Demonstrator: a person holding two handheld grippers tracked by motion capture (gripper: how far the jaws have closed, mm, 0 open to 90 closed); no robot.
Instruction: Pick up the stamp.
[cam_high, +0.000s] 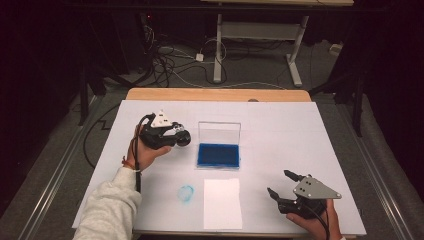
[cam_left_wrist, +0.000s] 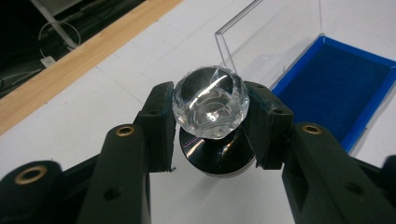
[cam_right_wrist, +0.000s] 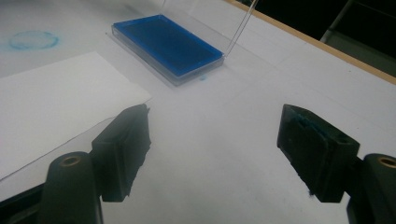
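My left gripper (cam_high: 182, 138) is shut on a stamp (cam_left_wrist: 210, 109) with a clear faceted knob and a round black base. I hold it above the white table cover, just left of the ink pad (cam_high: 218, 155). The pad is deep blue in a shallow case whose clear lid (cam_high: 219, 132) stands upright at the far side. In the left gripper view the pad (cam_left_wrist: 341, 88) lies to the right, beyond the jaws. My right gripper (cam_high: 279, 182) rests low near the front right, open, with nothing between its jaws (cam_right_wrist: 215, 121).
A white sheet of paper (cam_high: 222, 202) lies at the front edge, below the pad. A faint blue ring mark (cam_high: 186, 193) sits to its left on the cover. The wooden table edge (cam_high: 215, 94) runs along the far side, with a desk frame and cables on the floor beyond.
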